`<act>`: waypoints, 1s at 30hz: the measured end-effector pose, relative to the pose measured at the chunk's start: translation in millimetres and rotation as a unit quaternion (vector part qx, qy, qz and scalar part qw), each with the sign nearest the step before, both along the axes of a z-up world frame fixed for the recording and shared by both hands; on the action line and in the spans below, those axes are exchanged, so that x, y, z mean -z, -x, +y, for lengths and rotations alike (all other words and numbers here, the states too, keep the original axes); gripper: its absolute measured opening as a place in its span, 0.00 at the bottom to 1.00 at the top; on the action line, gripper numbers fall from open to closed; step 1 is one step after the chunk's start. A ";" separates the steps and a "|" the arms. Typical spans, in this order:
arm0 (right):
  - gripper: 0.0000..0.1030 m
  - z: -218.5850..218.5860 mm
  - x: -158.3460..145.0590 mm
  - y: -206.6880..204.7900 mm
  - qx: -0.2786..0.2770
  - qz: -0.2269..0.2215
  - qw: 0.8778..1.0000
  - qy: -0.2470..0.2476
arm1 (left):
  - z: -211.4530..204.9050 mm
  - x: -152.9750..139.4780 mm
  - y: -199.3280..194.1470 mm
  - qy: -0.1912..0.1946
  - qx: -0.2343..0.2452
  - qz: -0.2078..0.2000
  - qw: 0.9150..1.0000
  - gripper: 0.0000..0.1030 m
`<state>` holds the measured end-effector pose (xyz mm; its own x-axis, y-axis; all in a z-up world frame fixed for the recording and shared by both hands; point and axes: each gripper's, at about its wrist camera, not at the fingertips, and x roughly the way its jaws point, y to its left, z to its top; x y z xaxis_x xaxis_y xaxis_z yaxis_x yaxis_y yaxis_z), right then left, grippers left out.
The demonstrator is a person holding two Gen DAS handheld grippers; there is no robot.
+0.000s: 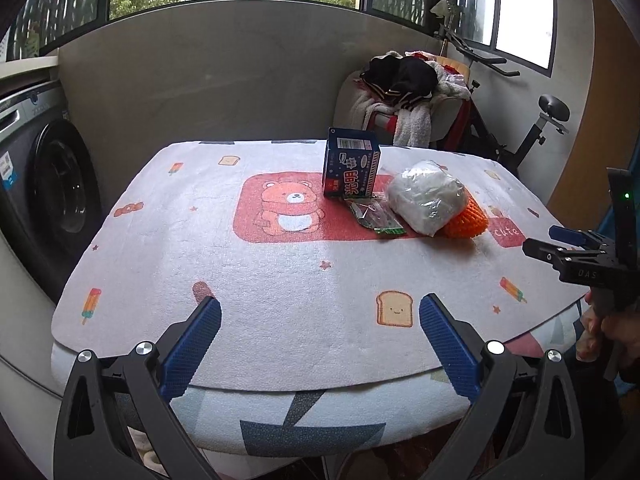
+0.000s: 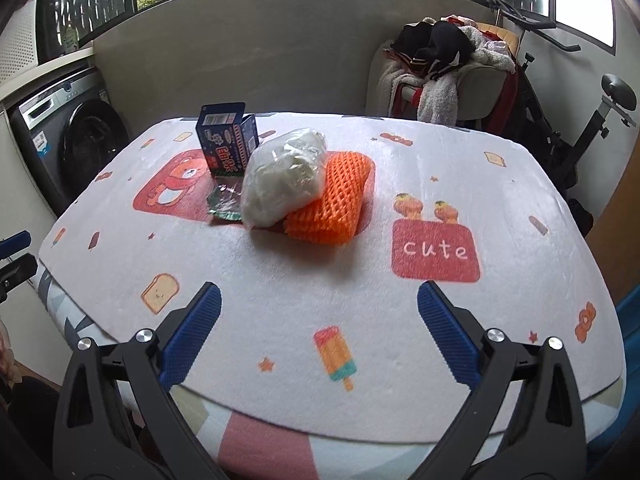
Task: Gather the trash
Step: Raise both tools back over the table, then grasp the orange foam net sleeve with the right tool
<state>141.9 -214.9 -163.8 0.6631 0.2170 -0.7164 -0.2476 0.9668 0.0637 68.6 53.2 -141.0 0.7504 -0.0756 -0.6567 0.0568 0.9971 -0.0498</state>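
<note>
Trash cluster sits mid-table, well ahead of both grippers.

Left wrist view: left gripper (image 1: pixel 320 312) spread wide, nothing between its ribbed blue pads (image 1: pixel 192 350), black plastic arms with silver bolts. Ahead and to the right of it: blue carton (image 1: pixel 351 164), upright, boxy cardboard, top flap open, barcode label near the top, white Chinese characters on a red band, not legible to me. Green wrapper (image 1: pixel 374 218) lies flat just in front of the carton, crinkled foil-like. Clear plastic bag (image 1: pixel 428 196), lumpy, white stuff inside, rests partly on orange foam net (image 1: pixel 468 222), mesh texture. All on fuzzy white mat (image 1: pixel 280 280) with a red bear patch and toast and popsicle prints. Right gripper (image 1: pixel 554 246) at far right edge, black body marked "DAS", held by a hand (image 1: pixel 600 328); can't tell its jaw state from here.

Right wrist view: right gripper (image 2: pixel 319 300) also wide open, empty, blue ribbed pads (image 2: pixel 448 340). Bag (image 2: pixel 286 178) ahead, slightly left, lying on top of the orange net (image 2: pixel 336 208). Carton (image 2: pixel 228 140) behind-left of the bag, wrapper (image 2: pixel 225 202) touching the bag's left side. Red patch reading "cute" (image 2: pixel 435 250) ahead-right on the mat (image 2: pixel 300 300). Washing machine (image 2: pixel 74 136) far left beyond the table.
</note>
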 end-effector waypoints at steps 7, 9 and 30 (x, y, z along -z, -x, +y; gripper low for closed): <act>0.79 -11.6 10.9 -74.0 0.001 0.024 0.999 -0.041 | 2.5 9.3 -40.9 0.020 -0.007 0.015 1.000 0.94; 0.72 -17.2 17.9 -94.7 0.011 0.037 0.996 -0.074 | 1.0 12.1 -53.0 0.025 -0.009 0.020 0.999 0.94; 0.26 -25.1 71.9 -142.0 0.031 0.092 0.979 -0.177 | -40.8 70.0 -197.6 0.138 0.009 0.133 0.981 0.55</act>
<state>283.9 -240.0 -235.7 0.5499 0.4373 -0.7116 -0.1428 0.8887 0.4357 266.3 12.5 -211.0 0.5529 -0.2903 -0.7810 0.0227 0.9422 -0.3342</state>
